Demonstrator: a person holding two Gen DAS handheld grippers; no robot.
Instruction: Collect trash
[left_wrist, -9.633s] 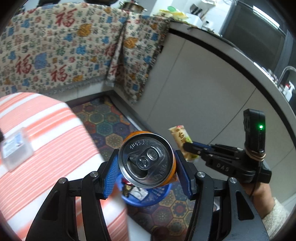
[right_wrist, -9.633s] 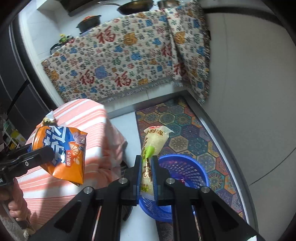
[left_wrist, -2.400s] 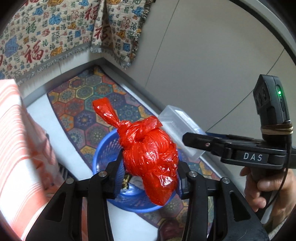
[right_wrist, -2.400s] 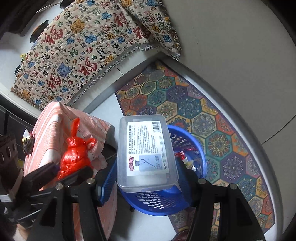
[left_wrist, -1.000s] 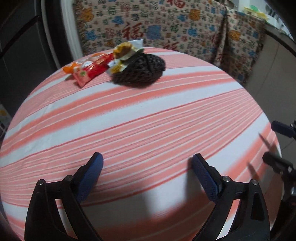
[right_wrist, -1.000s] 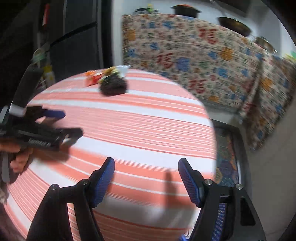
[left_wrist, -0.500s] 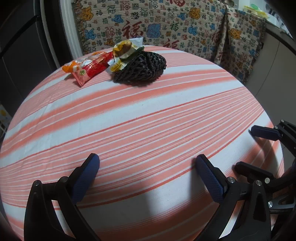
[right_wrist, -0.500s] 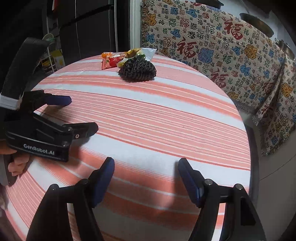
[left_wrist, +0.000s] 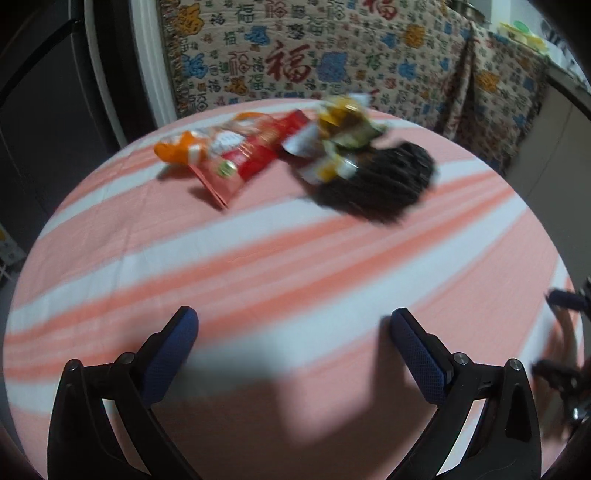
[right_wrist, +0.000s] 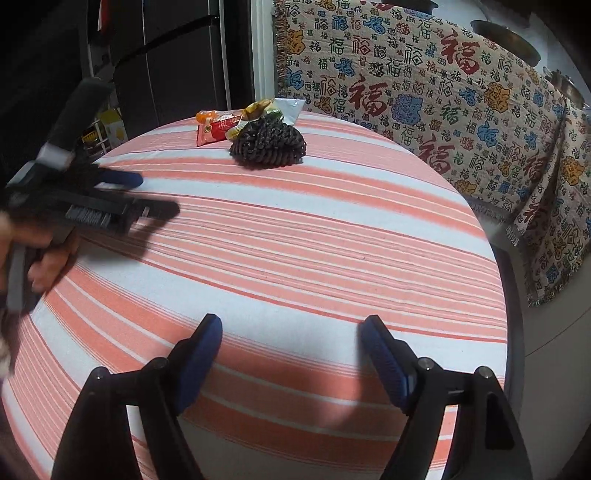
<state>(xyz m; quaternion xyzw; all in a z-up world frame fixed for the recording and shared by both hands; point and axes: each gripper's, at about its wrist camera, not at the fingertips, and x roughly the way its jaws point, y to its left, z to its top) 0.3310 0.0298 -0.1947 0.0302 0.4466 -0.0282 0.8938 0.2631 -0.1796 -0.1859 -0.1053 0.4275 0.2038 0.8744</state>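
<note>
Both grippers hover empty over the striped tabletop (right_wrist: 295, 236), and the remaining trash sits in one cluster at its far edge. The left gripper (left_wrist: 293, 332) has its fingers spread wide with nothing between them; the right gripper (right_wrist: 291, 336) has just been opening its fingers and they too stand wide apart over bare cloth.

The cluster holds a red snack packet (left_wrist: 243, 162) with an orange wrapper (left_wrist: 177, 149) touching its left end, a crumpled yellow wrapper (left_wrist: 343, 122), and a black mesh net (left_wrist: 376, 184) on the right, with the yellow wrapper resting against its top. From the right wrist view the net (right_wrist: 267, 144) is nearest, and the red packet (right_wrist: 214, 131) lies just behind and to its left.

The step in hand appears to be the reach for the next pieces. It would go best if each gripper takes its own side: the left toward the red packet, the right toward the net. Flat packets probably need the fingers brought low, almost onto the cloth, to catch an edge without pinching the tablecloth. The net looks soft and bulky, so a wide approach over its middle should hold it. The overlapping yellow wrapper may slide off when the net lifts.
</note>
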